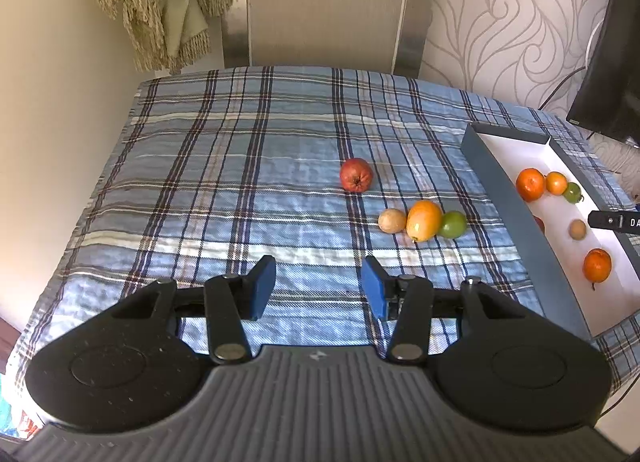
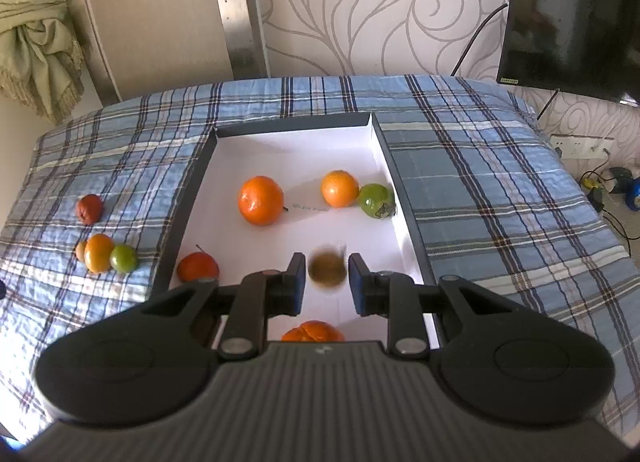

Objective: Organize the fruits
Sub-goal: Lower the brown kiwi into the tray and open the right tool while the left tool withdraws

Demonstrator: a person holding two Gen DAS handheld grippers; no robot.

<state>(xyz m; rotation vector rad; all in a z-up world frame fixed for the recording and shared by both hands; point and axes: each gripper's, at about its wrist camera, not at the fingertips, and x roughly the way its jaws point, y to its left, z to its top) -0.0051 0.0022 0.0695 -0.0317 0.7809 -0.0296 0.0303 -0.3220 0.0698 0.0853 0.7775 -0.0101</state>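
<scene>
On the plaid cloth lie a red fruit (image 1: pixel 356 175), a beige one (image 1: pixel 392 220), an orange one (image 1: pixel 424 220) and a green one (image 1: pixel 453 224), the last three touching in a row. My left gripper (image 1: pixel 320 286) hovers open and empty in front of them. The white box (image 2: pixel 188 197) with dark walls holds several oranges (image 2: pixel 261 200) and a green fruit (image 2: pixel 375 201). My right gripper (image 2: pixel 326 282) hangs over the box. A small brown fruit (image 2: pixel 327 270) shows blurred between its pads, with a thin gap on each side.
A dark screen (image 2: pixel 572 13) stands at the back right with cables and a wall socket (image 2: pixel 580 145) below it. A green fringed cloth (image 1: pixel 160 1) hangs at the back left. The bed's edge drops off on the left and on the right.
</scene>
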